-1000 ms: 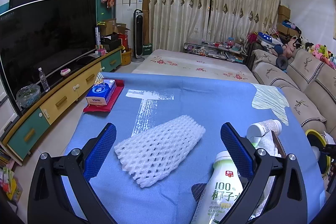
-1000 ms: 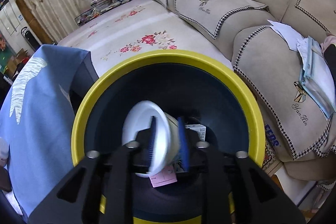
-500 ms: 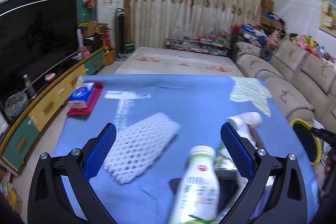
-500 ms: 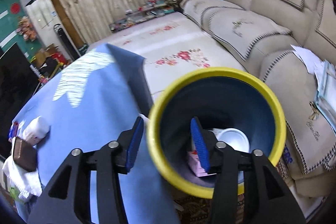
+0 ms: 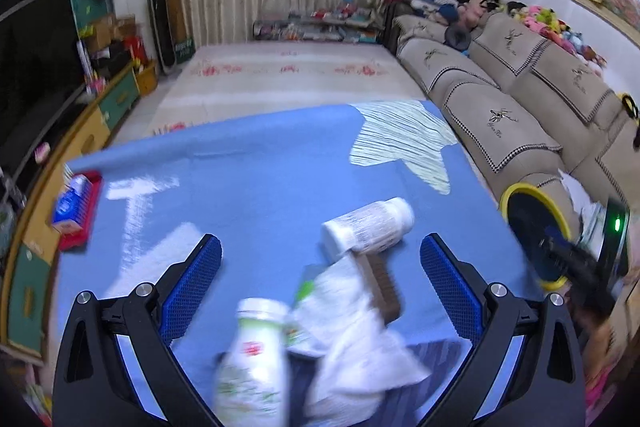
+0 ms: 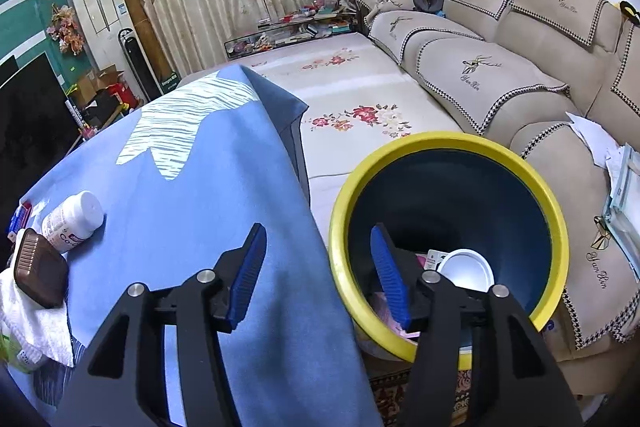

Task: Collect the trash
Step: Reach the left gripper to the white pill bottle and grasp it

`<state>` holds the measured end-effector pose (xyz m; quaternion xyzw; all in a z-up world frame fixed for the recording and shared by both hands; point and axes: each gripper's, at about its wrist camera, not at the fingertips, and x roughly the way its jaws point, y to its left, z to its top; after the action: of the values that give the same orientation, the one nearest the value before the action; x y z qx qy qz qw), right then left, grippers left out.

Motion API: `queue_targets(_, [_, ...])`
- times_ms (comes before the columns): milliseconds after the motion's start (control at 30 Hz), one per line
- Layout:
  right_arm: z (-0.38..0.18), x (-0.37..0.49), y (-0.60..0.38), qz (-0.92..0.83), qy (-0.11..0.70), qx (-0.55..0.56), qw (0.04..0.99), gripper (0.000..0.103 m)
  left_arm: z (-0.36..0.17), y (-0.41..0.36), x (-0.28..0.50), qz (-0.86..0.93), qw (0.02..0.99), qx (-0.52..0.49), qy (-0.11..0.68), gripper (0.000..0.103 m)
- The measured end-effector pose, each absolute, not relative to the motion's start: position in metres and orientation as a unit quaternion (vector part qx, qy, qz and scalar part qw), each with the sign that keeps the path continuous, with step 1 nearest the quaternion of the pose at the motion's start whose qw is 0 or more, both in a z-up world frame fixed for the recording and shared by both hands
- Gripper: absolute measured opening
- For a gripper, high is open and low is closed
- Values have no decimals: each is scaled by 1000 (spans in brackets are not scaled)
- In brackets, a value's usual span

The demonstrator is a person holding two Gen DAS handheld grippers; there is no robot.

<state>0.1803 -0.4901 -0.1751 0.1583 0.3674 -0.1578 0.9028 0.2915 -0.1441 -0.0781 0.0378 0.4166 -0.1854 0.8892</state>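
Though angled downward, right gripper point(image 6: 318, 267) (empty)

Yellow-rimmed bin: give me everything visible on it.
The bin is round, with a thick yellow rim and a dark blue, smooth, plastic-looking inside. It stands upright and open on the floor between the blue-covered table and the sofa. At its bottom lie a white cup and pink scraps. The right gripper hangs open over its near rim, empty.
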Motion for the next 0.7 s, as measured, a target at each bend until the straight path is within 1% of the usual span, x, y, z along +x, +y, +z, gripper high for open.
queue_targets(233, [-176,179,-491,-160,365,163,903,54,-101,-206,337,-138,847,17,514,98])
queue_targets(333, [-177,179,-494,-153,364,174,902,54,-112,-219,350,-111,834,11,540,98])
queue_targets(700, [-178,176,-499,-129,354,191,906,56,-153,-236,369,-27,816,-10,577,98])
